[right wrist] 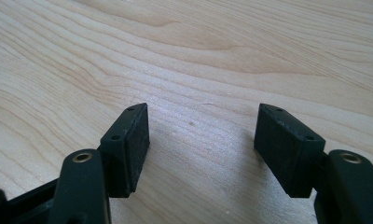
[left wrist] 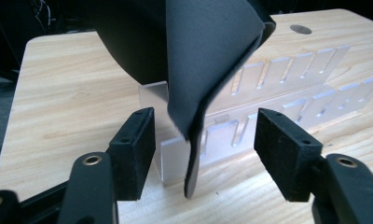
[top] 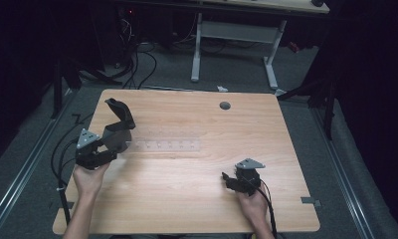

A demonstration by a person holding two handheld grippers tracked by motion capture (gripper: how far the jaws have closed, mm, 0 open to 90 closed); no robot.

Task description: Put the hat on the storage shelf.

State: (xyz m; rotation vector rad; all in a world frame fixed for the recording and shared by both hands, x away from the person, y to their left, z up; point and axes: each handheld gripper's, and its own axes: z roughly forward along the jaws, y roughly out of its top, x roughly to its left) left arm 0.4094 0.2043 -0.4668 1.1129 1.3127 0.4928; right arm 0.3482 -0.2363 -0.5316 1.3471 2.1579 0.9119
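On the bench's (top: 187, 174) left side, a black sheet (left wrist: 208, 60) stands slotted into the end of a clear slotted rack (left wrist: 287, 79), between the left tongs' (left wrist: 205, 149) wide-apart jaws, which do not touch it. Nearer the right edge, the right tongs (right wrist: 201, 144) rest low over bare wood, jaws wide, holding nothing
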